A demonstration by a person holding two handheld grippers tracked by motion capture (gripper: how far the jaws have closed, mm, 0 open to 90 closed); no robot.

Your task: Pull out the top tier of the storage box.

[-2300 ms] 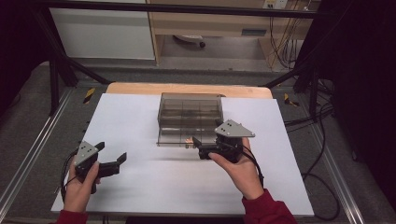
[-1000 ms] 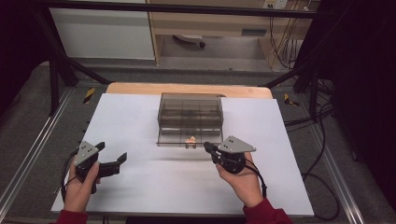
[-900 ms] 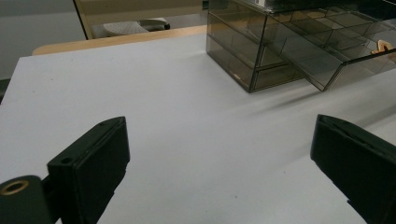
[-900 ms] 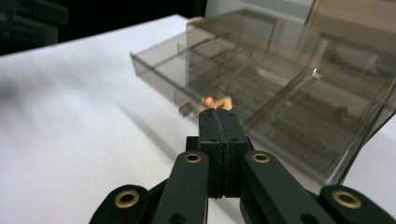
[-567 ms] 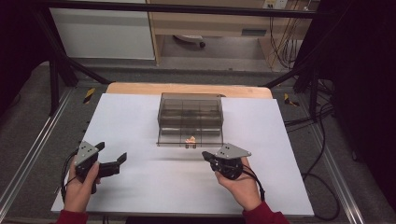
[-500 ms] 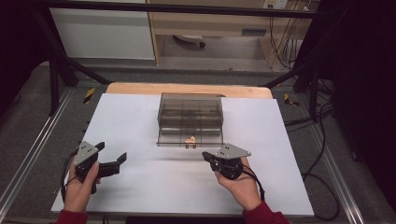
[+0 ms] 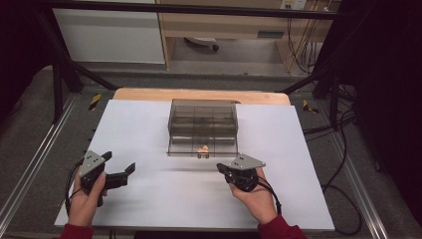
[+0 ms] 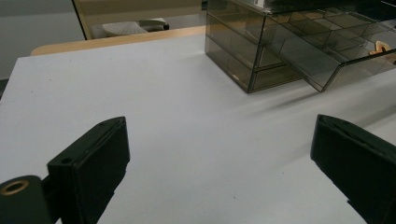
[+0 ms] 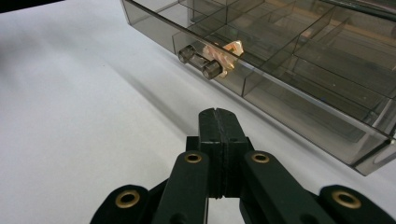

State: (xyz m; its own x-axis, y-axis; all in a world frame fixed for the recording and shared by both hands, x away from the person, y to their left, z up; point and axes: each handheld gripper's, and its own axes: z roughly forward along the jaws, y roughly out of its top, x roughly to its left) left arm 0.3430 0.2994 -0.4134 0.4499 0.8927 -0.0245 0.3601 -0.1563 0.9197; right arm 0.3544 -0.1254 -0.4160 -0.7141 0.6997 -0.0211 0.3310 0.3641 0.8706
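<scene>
A smoky drawer cabinet (image 7: 202, 119) is standing toward the far edge of the white table (image 7: 149, 209), its lower drawer (image 9: 299, 88) already drawn out with a small orange piece (image 7: 203, 148) lying inside. The right gripper (image 9: 218, 122), jaws pressed together and empty, is hovering before the knob (image 9: 200, 62); pushing the drawer shut is probably what is remaining. The left gripper (image 7: 127, 170), jaws wide, is waiting near the left edge. Nothing is obstructing.

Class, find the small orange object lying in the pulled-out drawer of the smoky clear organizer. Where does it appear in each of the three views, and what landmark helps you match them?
High view: the orange object sits at the picture's centre, at the front edge of the open drawer.
Left gripper view: at the far right edge, upper part.
Right gripper view: upper centre, just behind the drawer handle.
Shared landmark: the organizer on the white table.
</scene>
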